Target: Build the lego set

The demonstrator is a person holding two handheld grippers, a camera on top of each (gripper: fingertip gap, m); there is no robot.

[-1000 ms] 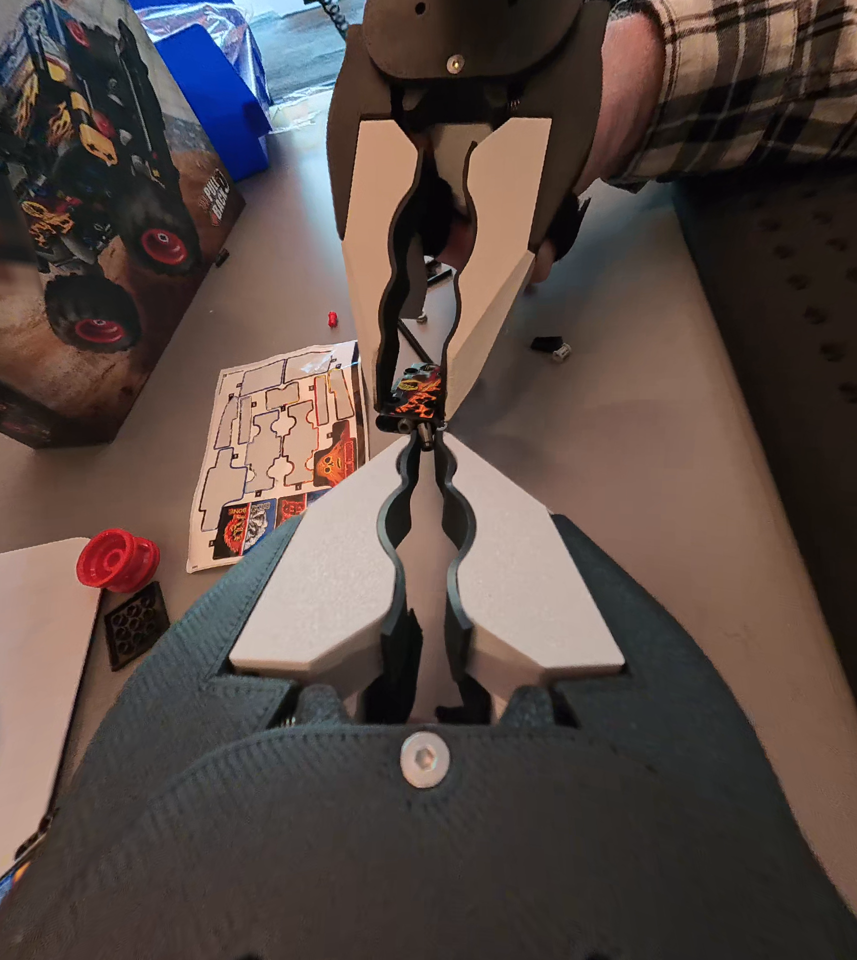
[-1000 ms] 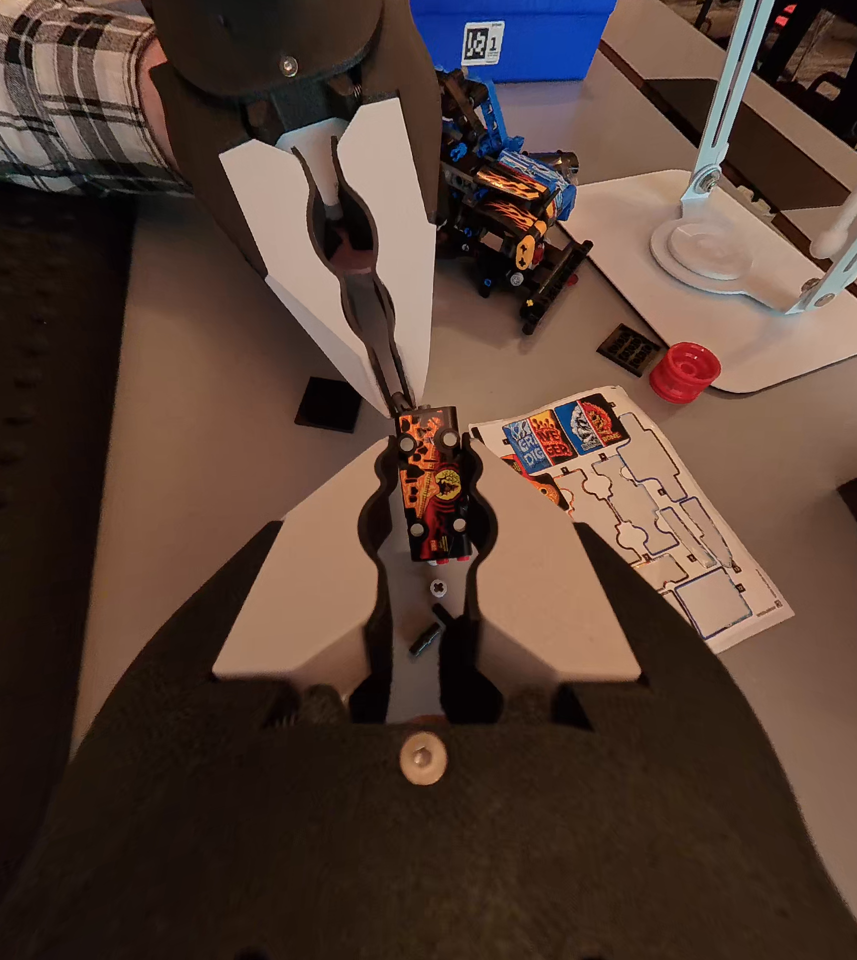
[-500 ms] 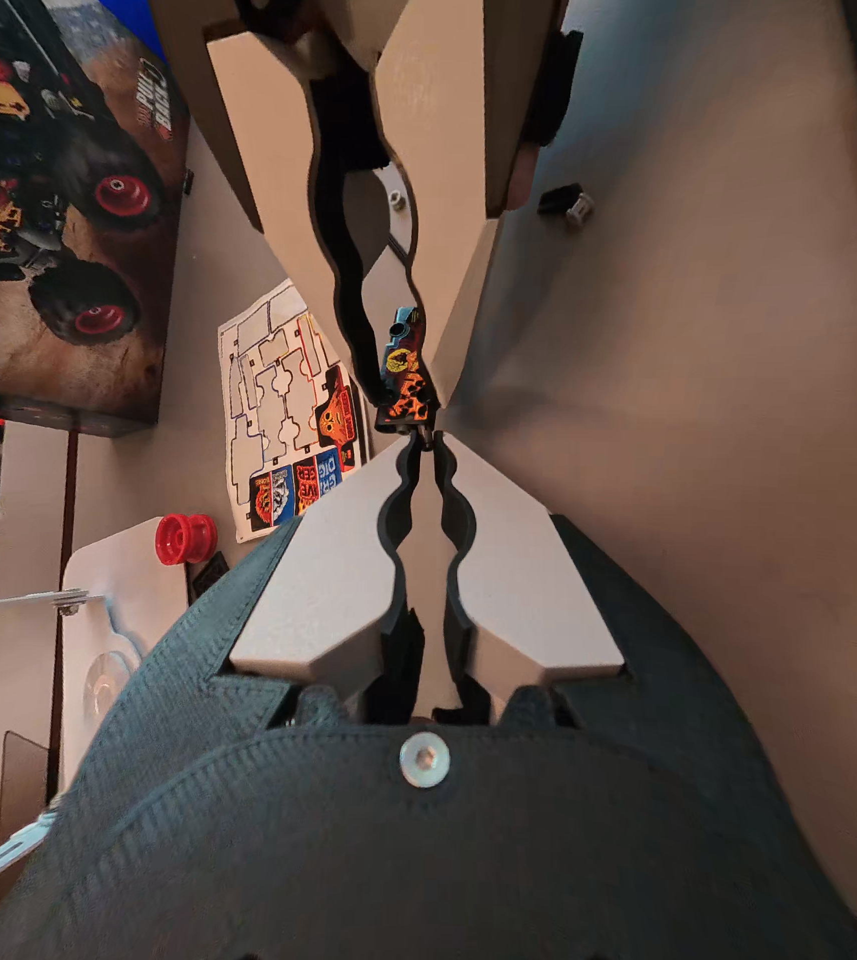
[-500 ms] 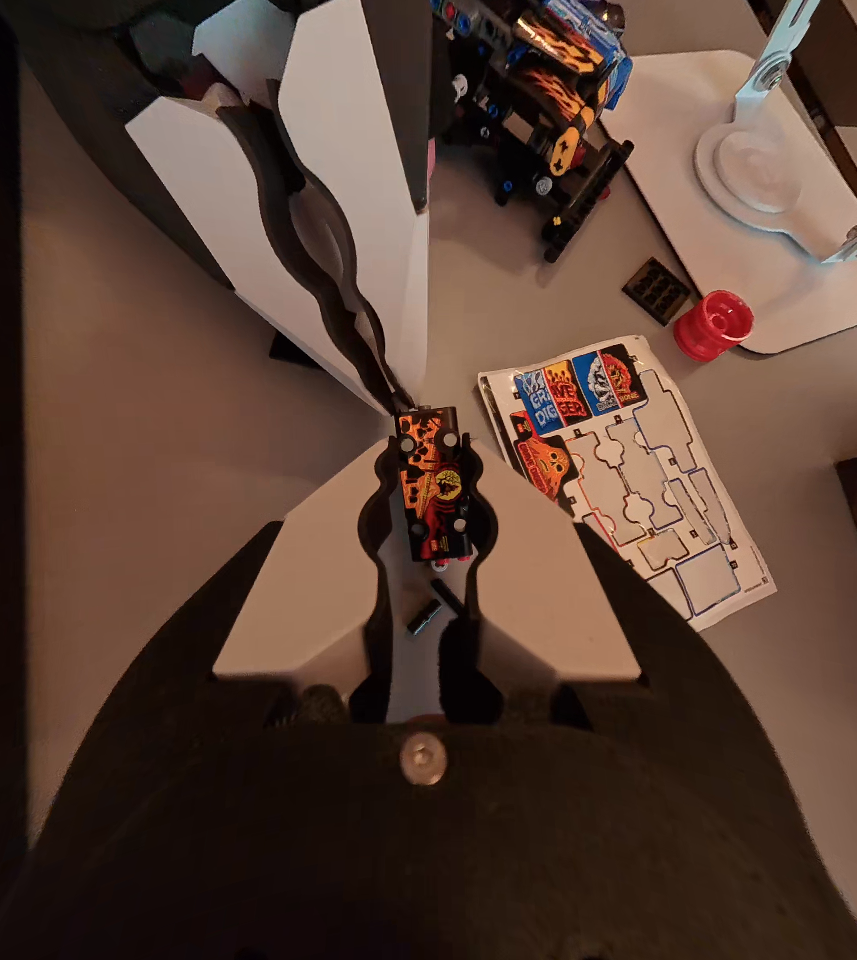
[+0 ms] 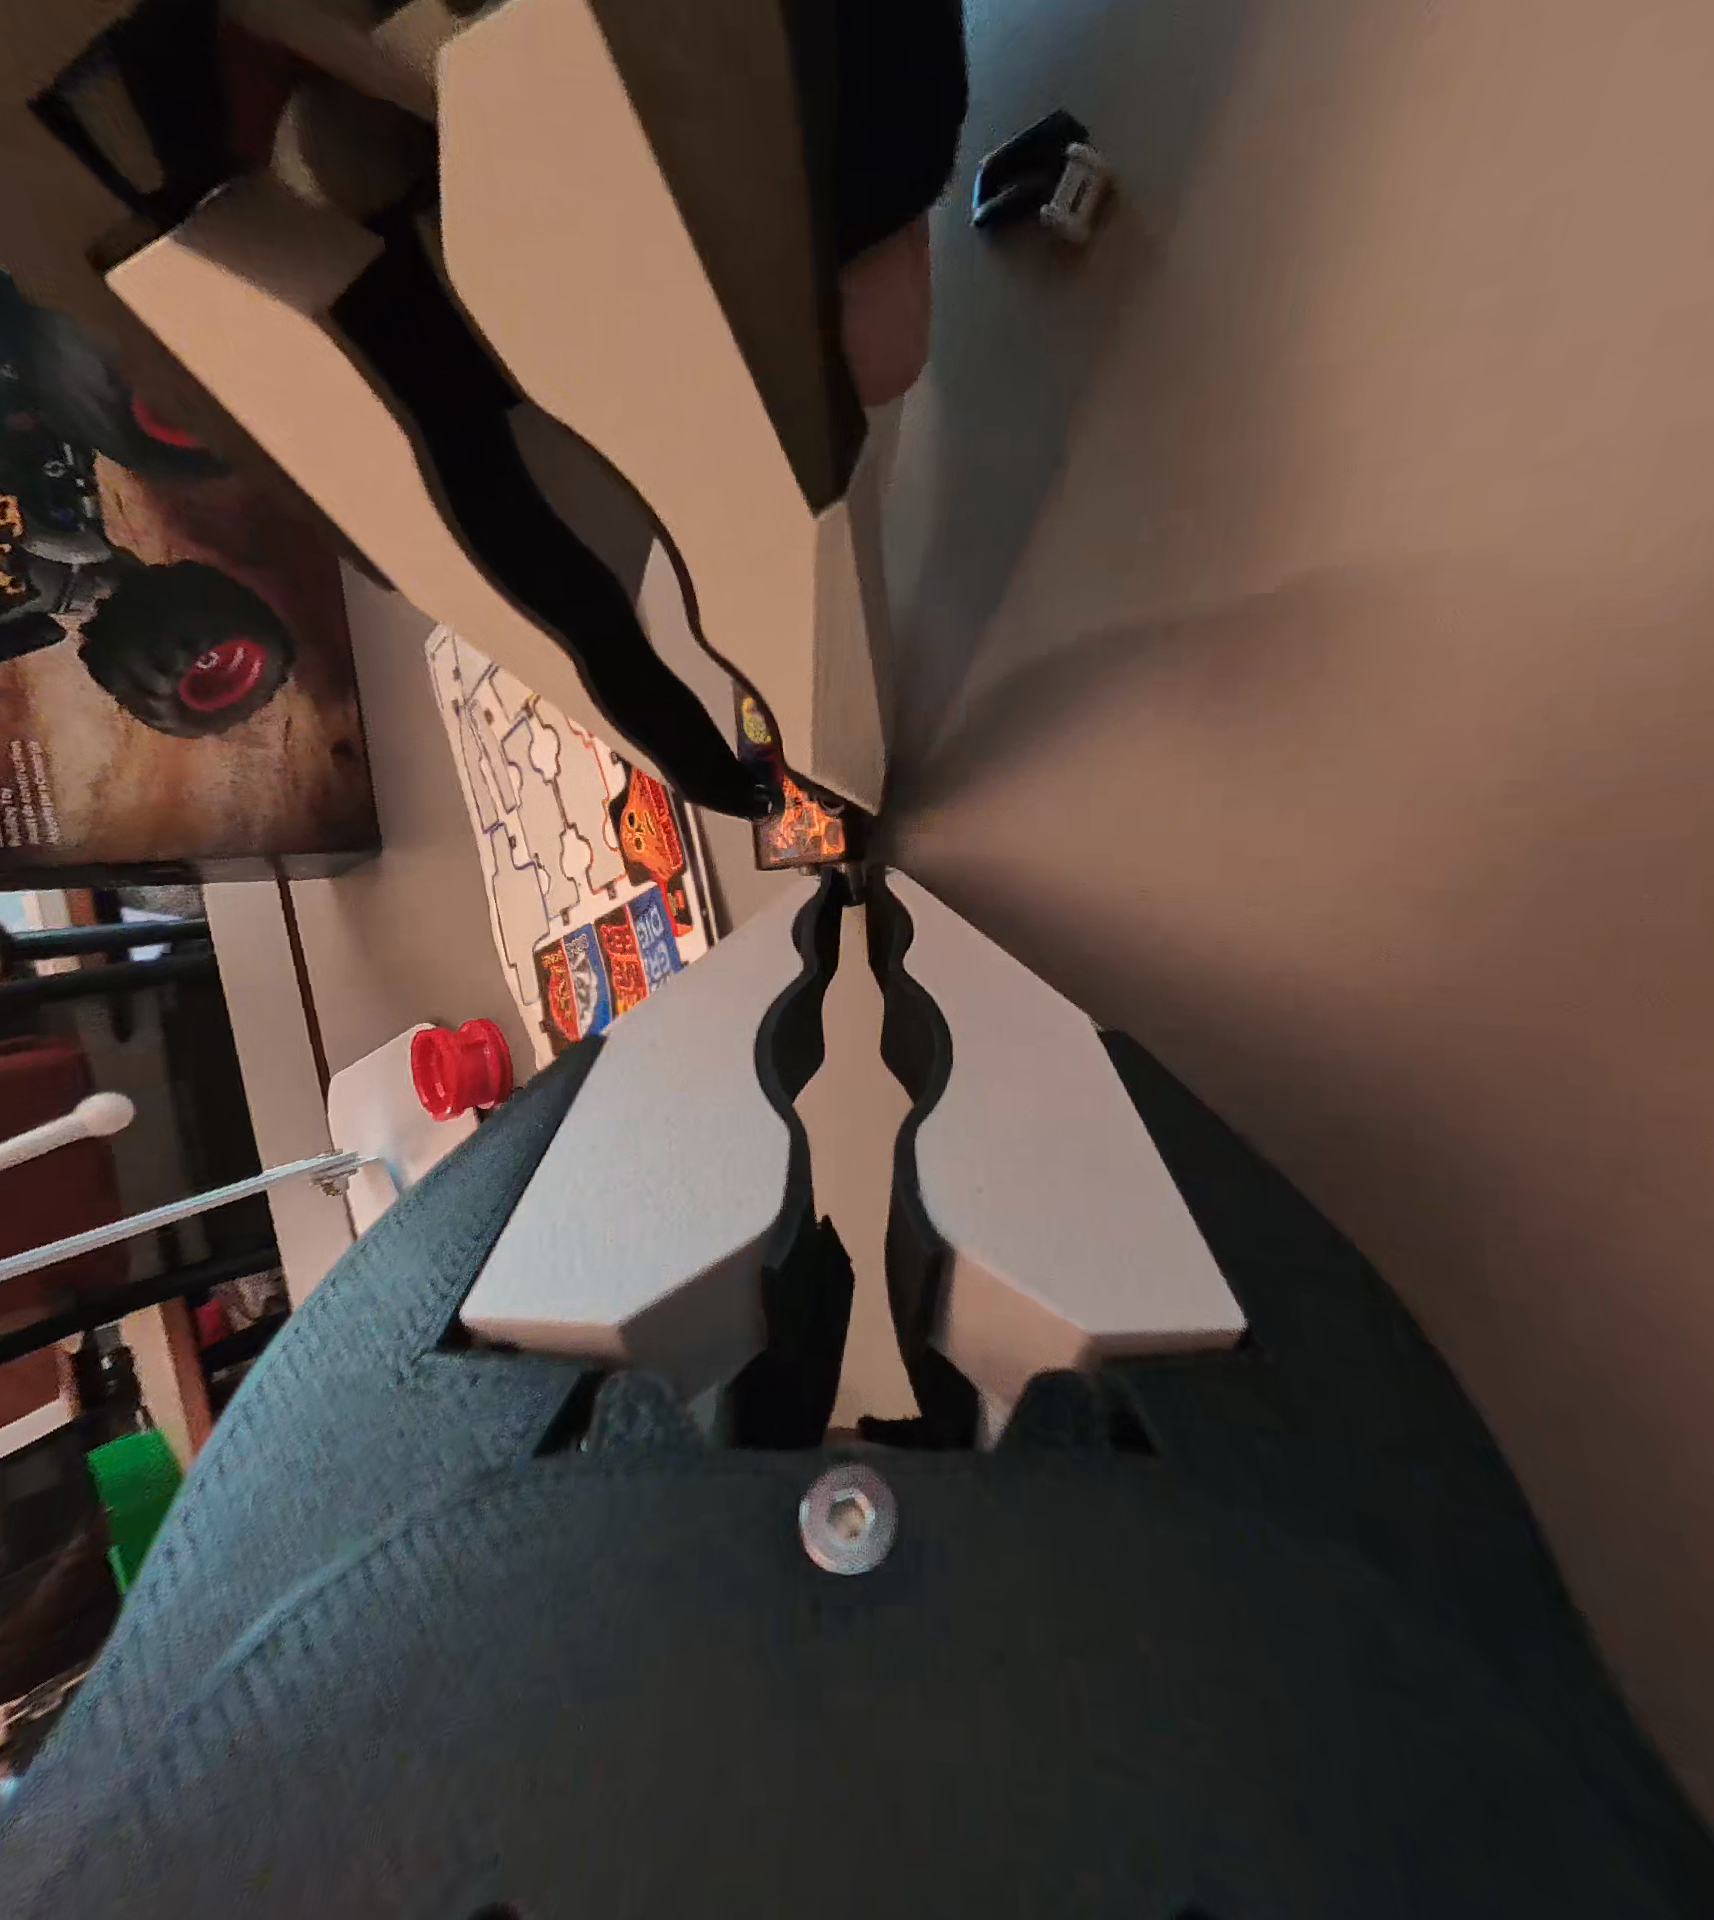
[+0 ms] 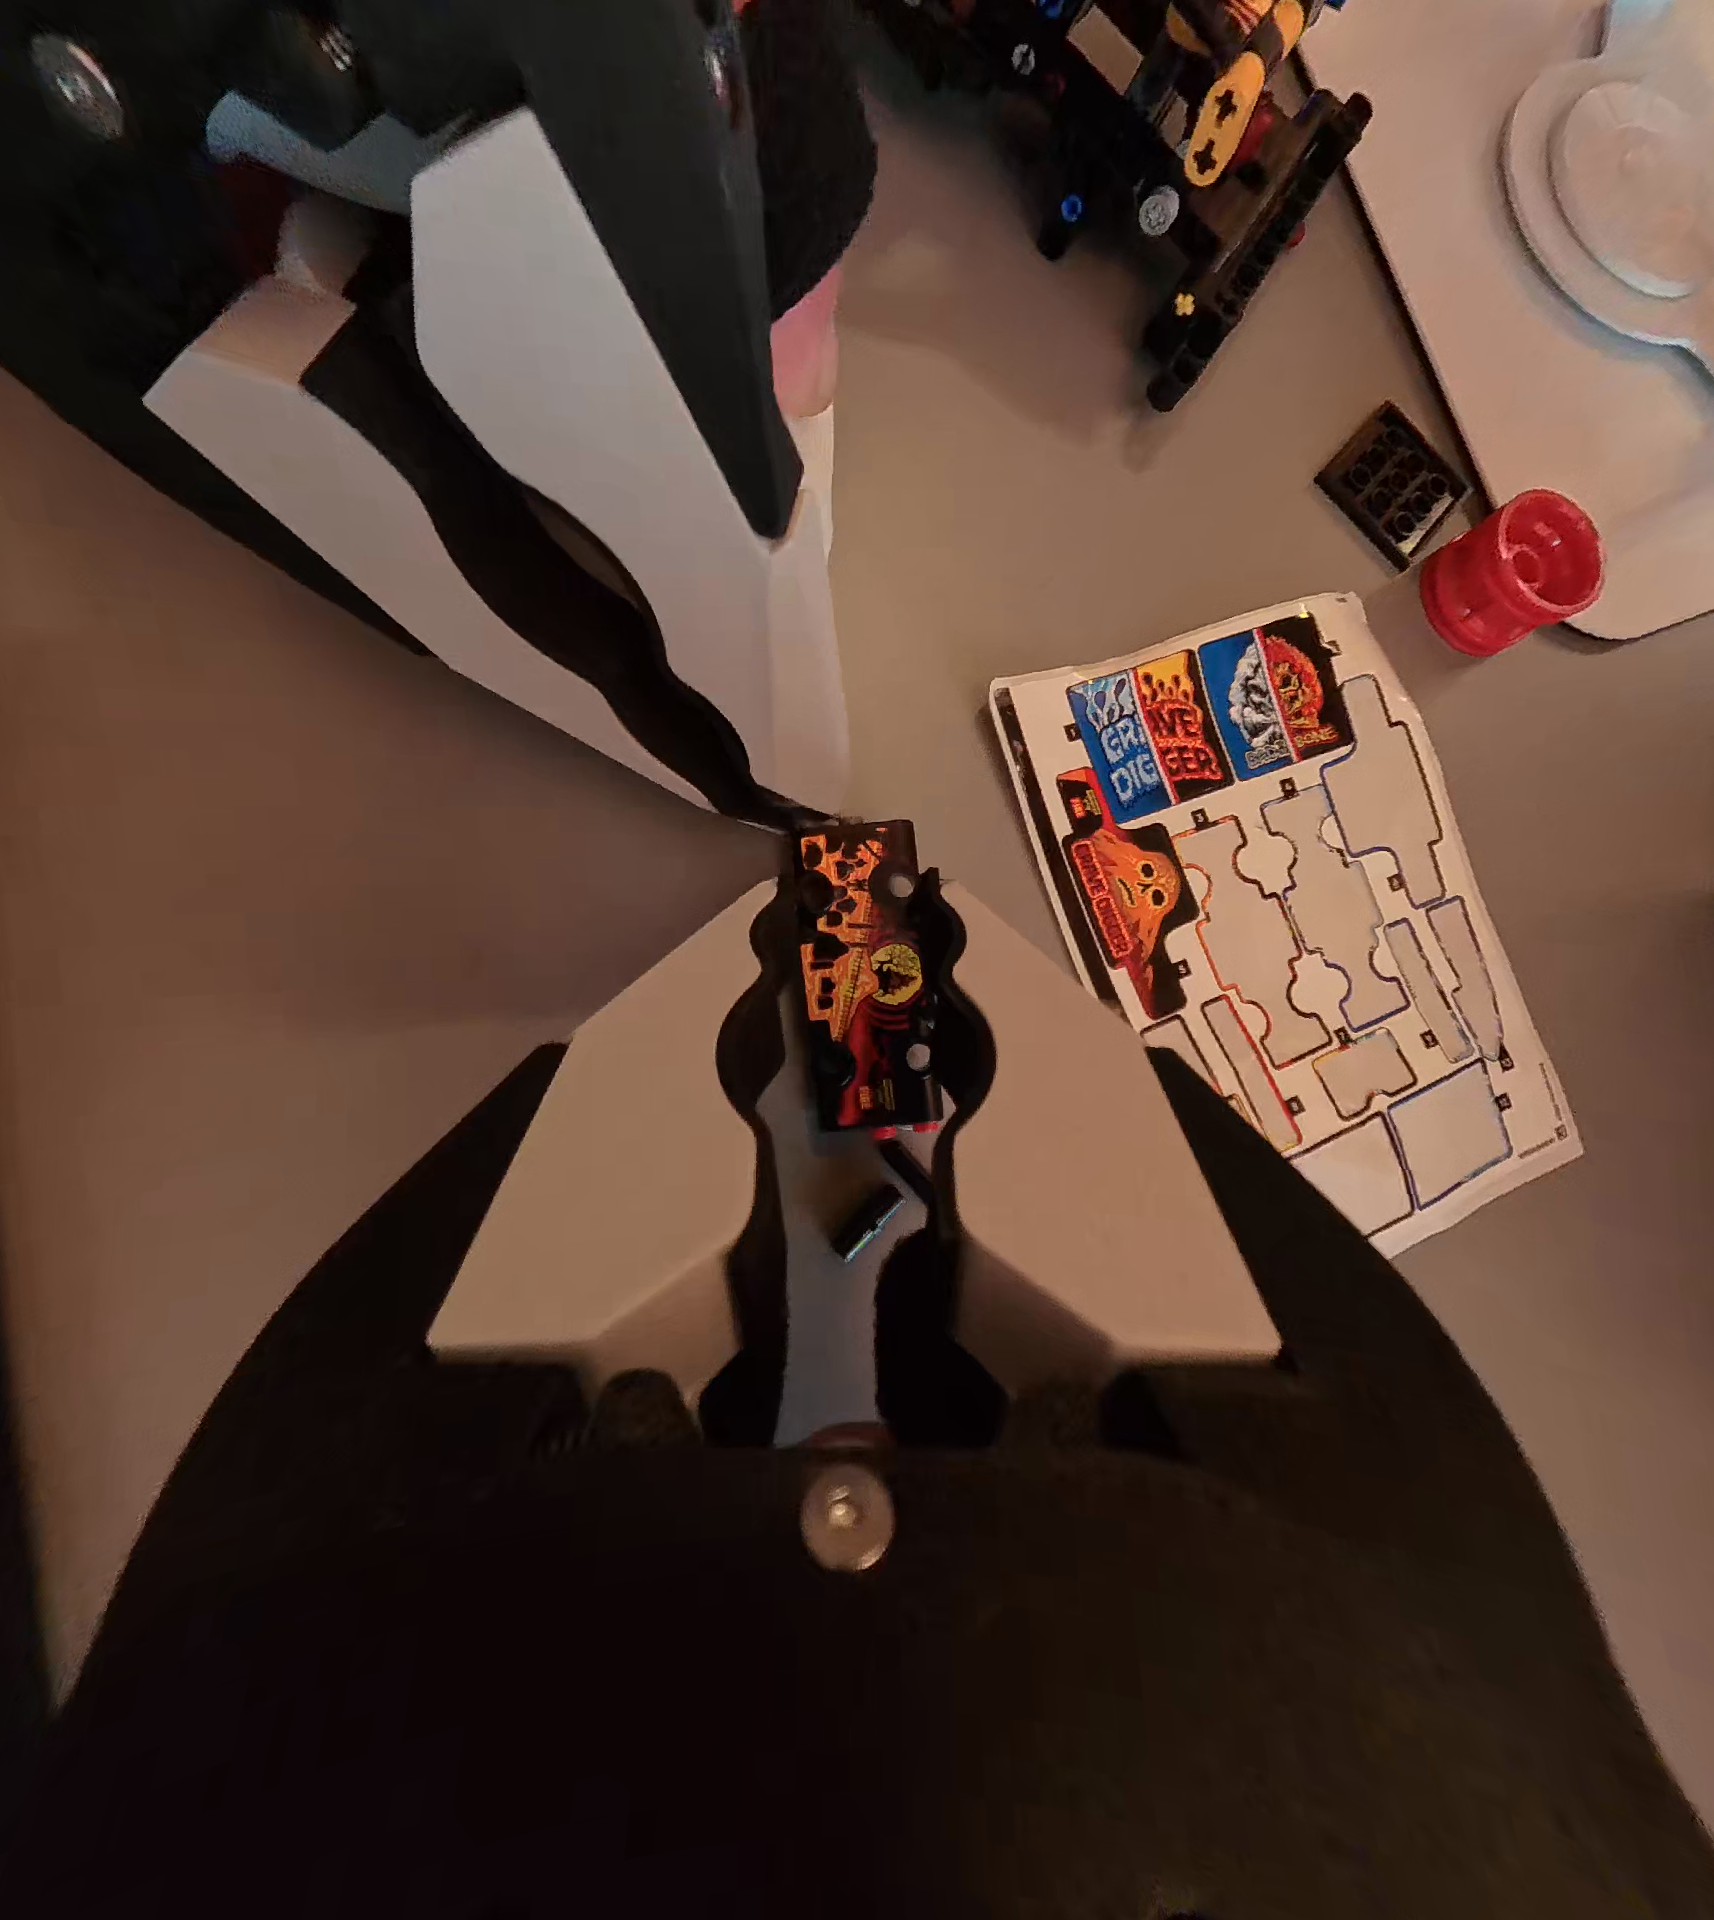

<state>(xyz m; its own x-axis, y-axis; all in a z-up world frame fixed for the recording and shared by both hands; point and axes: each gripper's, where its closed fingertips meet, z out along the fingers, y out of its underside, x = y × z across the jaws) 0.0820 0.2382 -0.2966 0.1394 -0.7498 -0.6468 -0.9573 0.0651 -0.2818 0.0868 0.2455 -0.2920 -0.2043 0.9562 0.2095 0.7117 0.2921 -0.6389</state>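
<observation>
Two grippers met tip to tip over the grey table (image 6: 417, 935). Right gripper (image 6: 858, 904) clamped a black flame-stickered panel (image 6: 863, 977) lengthwise between its fingers; left gripper (image 5: 853, 883) pinched a small pin at that panel's far end. Right of the panel lay the sticker sheet (image 6: 1279, 914), a red wheel hub (image 6: 1513, 571) beyond it.

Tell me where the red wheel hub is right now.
In the right wrist view the red wheel hub lies on the table at the upper right, against the white stand base, beside a black studded plate and just beyond the sticker sheet.
</observation>
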